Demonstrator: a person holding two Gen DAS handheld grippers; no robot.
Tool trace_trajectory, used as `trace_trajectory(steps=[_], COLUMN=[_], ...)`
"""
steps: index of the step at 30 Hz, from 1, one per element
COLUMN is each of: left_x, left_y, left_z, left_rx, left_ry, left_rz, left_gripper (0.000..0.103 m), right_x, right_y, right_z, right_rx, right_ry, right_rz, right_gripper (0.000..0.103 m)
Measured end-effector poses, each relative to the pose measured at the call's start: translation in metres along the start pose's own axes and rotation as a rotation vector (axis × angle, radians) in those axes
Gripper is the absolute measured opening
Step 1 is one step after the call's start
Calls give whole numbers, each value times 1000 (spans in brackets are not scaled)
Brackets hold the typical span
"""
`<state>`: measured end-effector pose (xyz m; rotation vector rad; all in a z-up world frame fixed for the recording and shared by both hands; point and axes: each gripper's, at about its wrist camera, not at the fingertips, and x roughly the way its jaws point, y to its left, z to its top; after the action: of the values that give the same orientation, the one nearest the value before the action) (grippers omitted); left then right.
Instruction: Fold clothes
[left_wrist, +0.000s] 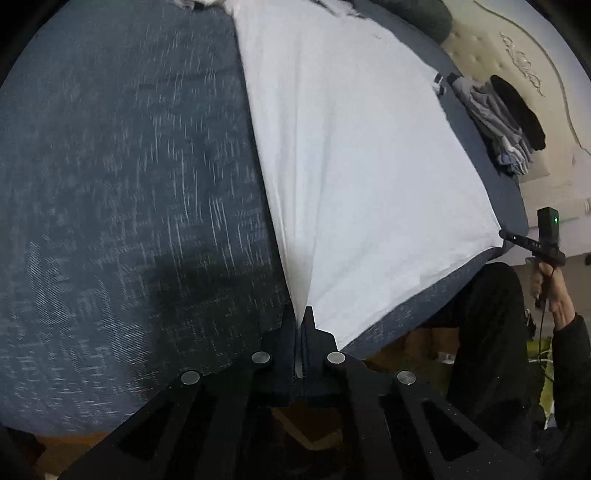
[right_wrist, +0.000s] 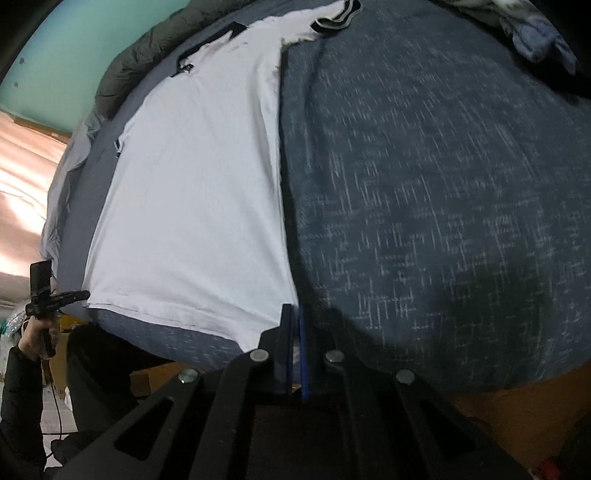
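As the white shirt (left_wrist: 354, 177) lay flat on the blue bedspread (left_wrist: 122, 192), its long axis ran from the lower centre of each wrist view up toward the collar at the top of the frame. The left gripper (left_wrist: 303, 332) was pressed together on one hem corner, the shirt spreading to its upper right. The right gripper (right_wrist: 294, 328) was pinched shut on the opposite hem corner, the shirt spreading to its upper left, so each hand sat equally near its own corner.

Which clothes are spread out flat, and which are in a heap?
The white shirt with dark trim lies flat on the blue bed. The grey and black clothes are heaped near the headboard.
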<state>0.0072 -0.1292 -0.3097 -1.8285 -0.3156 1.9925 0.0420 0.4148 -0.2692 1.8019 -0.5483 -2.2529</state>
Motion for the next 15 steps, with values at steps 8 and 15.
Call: trace_trajectory(steps=[8, 15], left_x=[15, 6], left_y=[8, 9], left_z=[1, 7], left_rx=[-11, -38], left_ry=[35, -2], left_rz=[8, -40], left_gripper=[2, 3], right_x=[-1, -2], right_y=[-7, 4], right_z=[-3, -1], right_rx=[11, -30], right_ry=[-24, -34], right_rz=[18, 13], right_gripper=[2, 2])
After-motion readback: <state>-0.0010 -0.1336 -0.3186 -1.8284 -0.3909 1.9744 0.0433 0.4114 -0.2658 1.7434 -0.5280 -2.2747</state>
